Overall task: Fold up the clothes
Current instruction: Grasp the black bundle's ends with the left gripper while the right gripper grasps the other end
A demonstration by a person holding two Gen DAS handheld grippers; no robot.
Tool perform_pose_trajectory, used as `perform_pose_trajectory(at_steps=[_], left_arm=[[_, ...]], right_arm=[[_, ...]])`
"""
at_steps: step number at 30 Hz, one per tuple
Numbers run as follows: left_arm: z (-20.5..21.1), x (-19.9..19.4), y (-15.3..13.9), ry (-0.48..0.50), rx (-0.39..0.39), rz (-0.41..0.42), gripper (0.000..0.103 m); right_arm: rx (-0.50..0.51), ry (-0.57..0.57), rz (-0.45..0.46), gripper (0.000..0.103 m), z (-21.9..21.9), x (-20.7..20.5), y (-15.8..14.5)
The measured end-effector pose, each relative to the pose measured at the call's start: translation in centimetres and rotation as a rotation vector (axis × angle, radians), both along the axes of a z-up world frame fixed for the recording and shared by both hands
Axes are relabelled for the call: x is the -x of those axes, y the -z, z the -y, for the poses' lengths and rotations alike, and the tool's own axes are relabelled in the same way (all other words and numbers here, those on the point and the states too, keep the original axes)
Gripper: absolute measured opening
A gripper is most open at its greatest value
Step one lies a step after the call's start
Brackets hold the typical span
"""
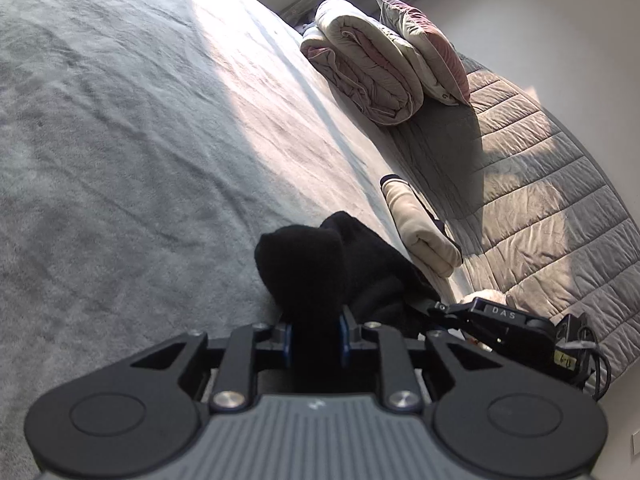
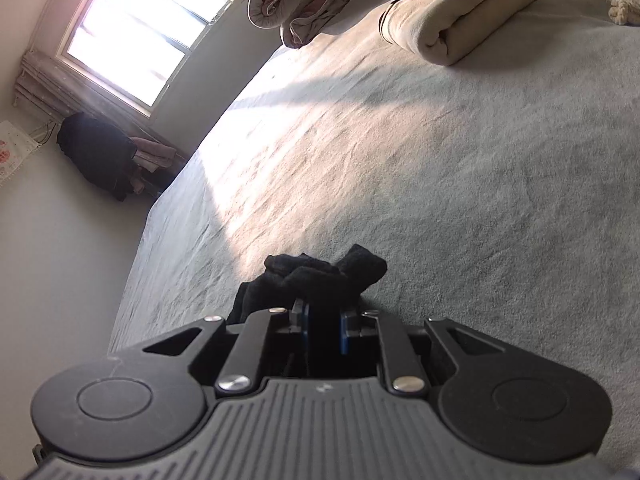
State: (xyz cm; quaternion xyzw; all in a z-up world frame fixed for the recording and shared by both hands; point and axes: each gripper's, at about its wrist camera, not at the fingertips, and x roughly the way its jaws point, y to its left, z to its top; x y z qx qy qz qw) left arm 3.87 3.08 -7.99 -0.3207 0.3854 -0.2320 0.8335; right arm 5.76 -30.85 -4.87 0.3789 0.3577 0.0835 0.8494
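A black garment [image 1: 320, 264] is bunched above the grey bed cover. My left gripper [image 1: 316, 334] is shut on one thick fold of it, and the cloth bulges up over the blue pads. In the right wrist view the same black garment [image 2: 320, 276] is crumpled in front of my right gripper [image 2: 323, 330], which is shut on another part of it. The right gripper's body [image 1: 504, 320] shows in the left wrist view, just right of the garment. How the cloth lies below both grippers is hidden.
The grey bed cover [image 1: 140, 140] spreads wide to the left. A folded cream garment [image 1: 420, 228] lies close by, a rolled duvet [image 1: 360, 72] and pillow [image 1: 428, 44] farther back. A quilted headboard [image 1: 552, 184] stands at right. A window [image 2: 136, 28] and dark clothes [image 2: 96, 152] are beyond the bed.
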Motion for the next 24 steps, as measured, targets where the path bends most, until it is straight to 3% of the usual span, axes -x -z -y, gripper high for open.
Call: perform_pose_trajectory(at_steps=[2,4,5,6,9,12,17,24], left_arm=[[-0.9,-0.7,0.4,-0.002,0.008,-0.027,0.038],[-2.0,-1.6,0.6,0.002,0.055,-0.052,0.047],[-2.5,-2.0,0.7,-0.008,0.080,-0.068,0.050],[-2.9,-2.4,0.9,-0.019,0.105,-0.088,0.053],[-3.1,-2.7,1.5,-0.036,0.173,-0.139,0.056],[-2.3,-2.4,1.2,-0.044,0.140,-0.111,0.056],[-1.6,-2.5,1.5,-0.083,0.131,-0.088,0.055],[-1.3,-3.7,2.0,-0.110,0.170,-0.079,0.054]], right_arm=[[0.025,-0.002,-0.008,0.023,0.1,0.1,0.4],[0.033,-0.015,-0.003,0.036,0.5,0.0,0.2],[0.037,-0.022,-0.001,0.051,0.7,-0.1,0.1],[0.041,-0.028,0.002,0.055,0.9,-0.1,0.0],[0.054,-0.047,0.009,0.057,1.5,-0.2,-0.2],[0.070,-0.075,0.020,0.057,2.0,-0.5,-0.6],[0.220,-0.215,0.143,0.057,0.9,-2.5,-2.2],[0.271,-0.409,0.128,0.059,-2.4,-5.6,-1.1]])
